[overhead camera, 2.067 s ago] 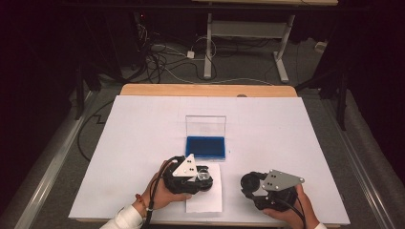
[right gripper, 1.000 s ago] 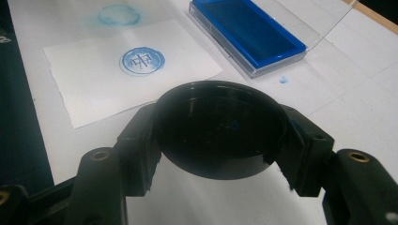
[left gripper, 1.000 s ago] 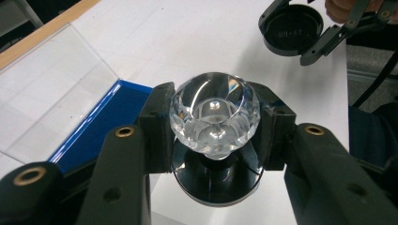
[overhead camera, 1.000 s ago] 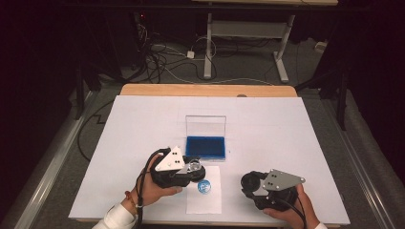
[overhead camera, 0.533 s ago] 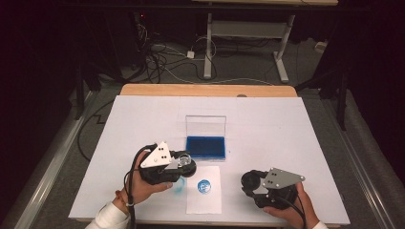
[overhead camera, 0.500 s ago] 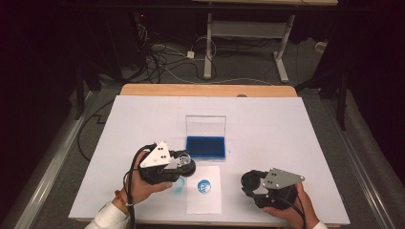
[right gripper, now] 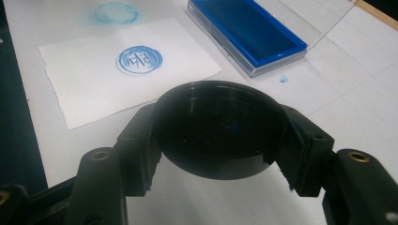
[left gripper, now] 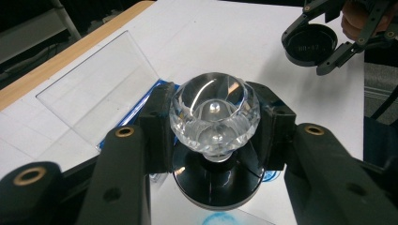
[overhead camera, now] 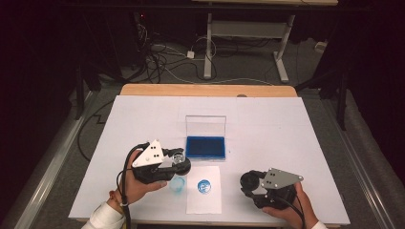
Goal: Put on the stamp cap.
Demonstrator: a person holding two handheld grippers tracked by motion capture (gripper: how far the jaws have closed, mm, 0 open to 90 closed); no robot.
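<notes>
Left gripper (left gripper: pixel 213 126) fingers clamp the crystal-handled stamp (left gripper: pixel 214 112); right gripper (right gripper: pixel 220 136) fingers grip the black cap (right gripper: pixel 220 129).

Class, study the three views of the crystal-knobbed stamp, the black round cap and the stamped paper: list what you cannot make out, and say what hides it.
- Inked face of the clear faceted-knob stamp: left gripper view, it faces down, hidden by its own black base.
- Inside of the black round cap: right gripper view, too dark.
- Character in the blue round imprint on the white paper sheet: high view, too small.
- Right hand: high view, cut off by bottom edge.
</notes>
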